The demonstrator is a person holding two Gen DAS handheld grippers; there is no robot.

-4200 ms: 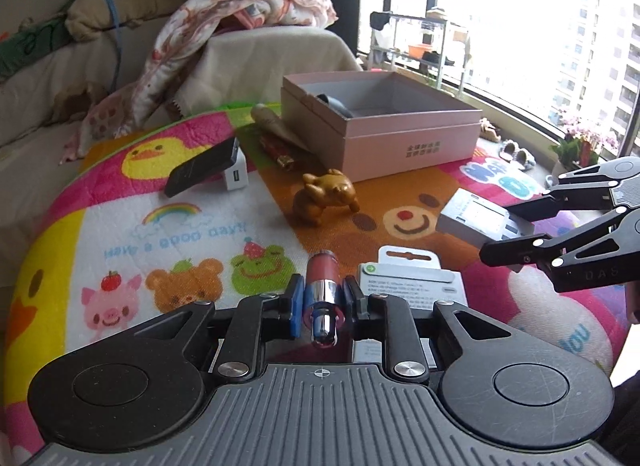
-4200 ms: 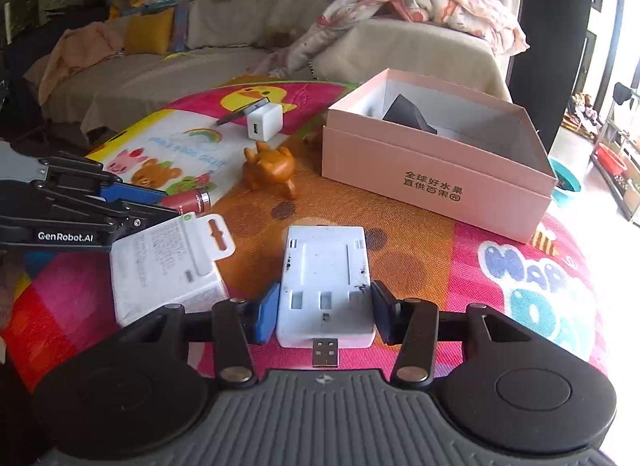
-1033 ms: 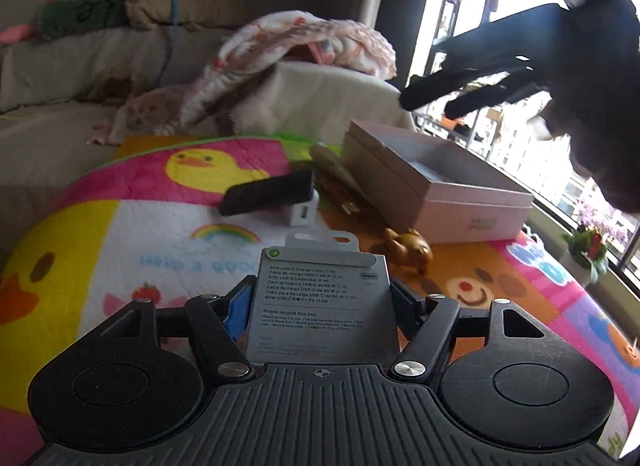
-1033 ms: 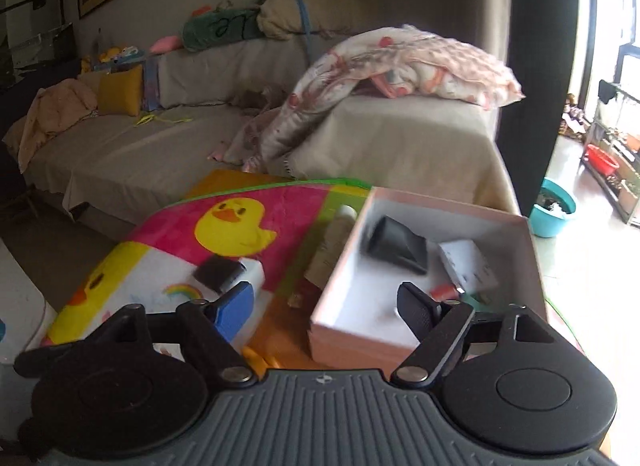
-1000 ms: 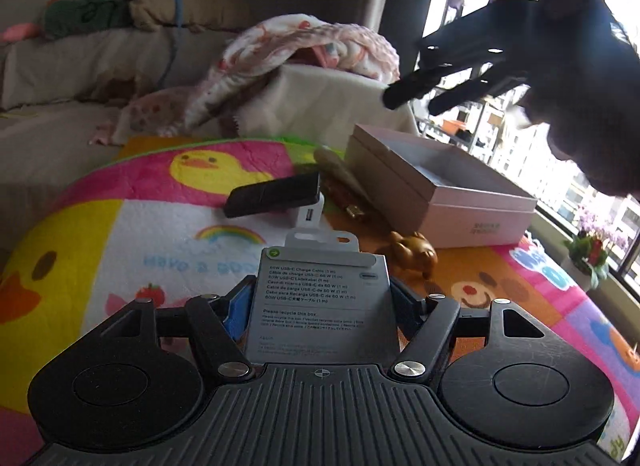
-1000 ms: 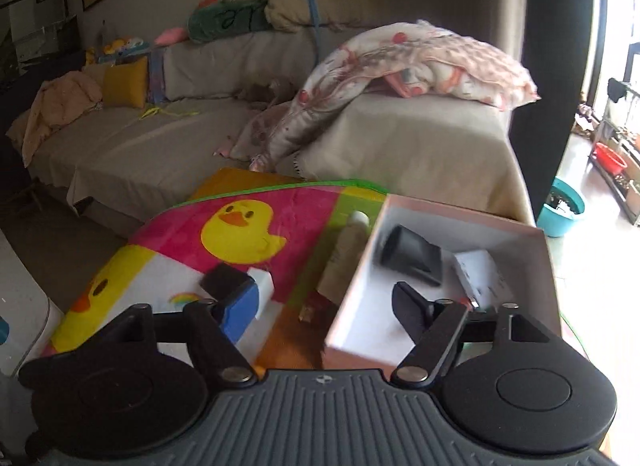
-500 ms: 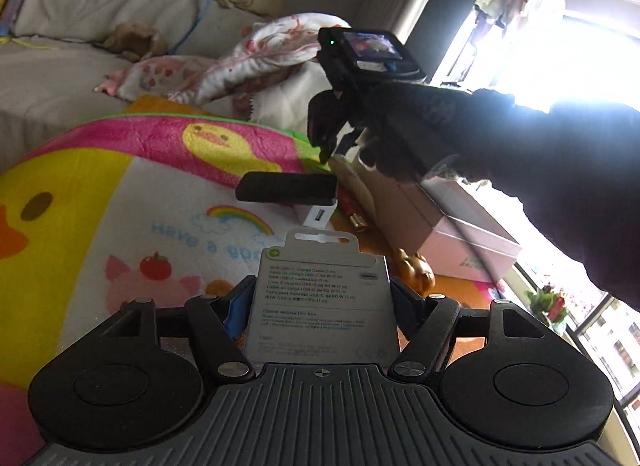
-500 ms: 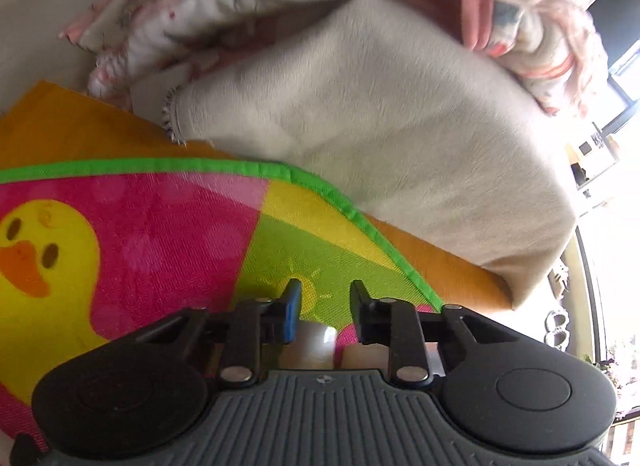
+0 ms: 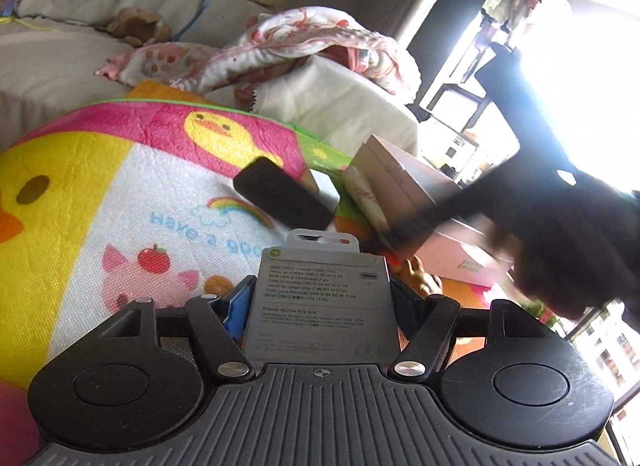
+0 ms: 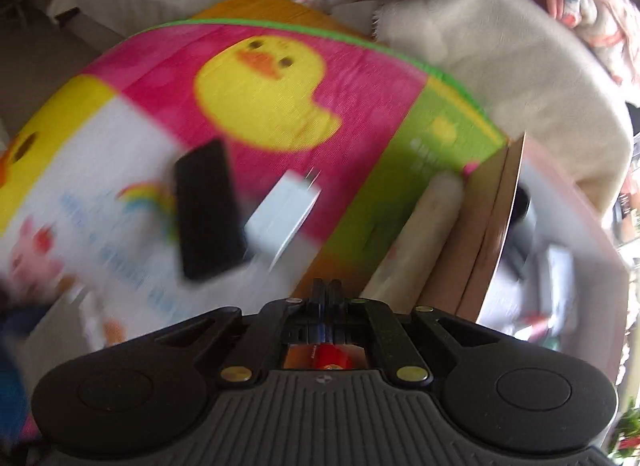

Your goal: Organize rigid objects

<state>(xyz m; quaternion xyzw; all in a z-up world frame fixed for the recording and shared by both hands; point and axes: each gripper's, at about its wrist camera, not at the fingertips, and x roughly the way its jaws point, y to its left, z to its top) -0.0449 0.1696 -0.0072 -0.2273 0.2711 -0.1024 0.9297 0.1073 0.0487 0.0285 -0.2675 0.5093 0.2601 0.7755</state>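
Cable pack [image 9: 320, 306] sits pinched by its two long edges in the left gripper [image 9: 322, 290], flat face up, above the near part of the mat [image 9: 120, 193]. It is not yet in the box [image 9: 416, 201], which lies at about 2 o'clock from that gripper. The right gripper [image 10: 326, 298] has its fingers pressed together. A small red thing [image 10: 332, 358] shows just under them, but I cannot tell whether they nip it or it only lies beneath.

The chief risk, as I judge it, is a clash of arms. In the left view the right arm shows as a dark blur at 3 o'clock, straight across the line from pack to box. If the left gripper heads for the box now, pack or fingers may strike that arm, and the pack could twist out of the grip.

The pack itself looks like thin card held only at its edges. Squeezed harder it may bow and pop free; held slacker it may slide out forward.

In the right view the tube [image 10: 416, 234] lies at 1 o'clock, touching the box wall, with the charger [image 10: 284, 213] at 11 o'clock and the phone [image 10: 208, 209] at 10 o'clock, just beside each other. A careless sweep could roll the tube or shove the light box along the soft mat. That whole view is smeared, so aim there is doubtful.

The box already holds a few things, too blurred to name, so the pack may land propped on them.
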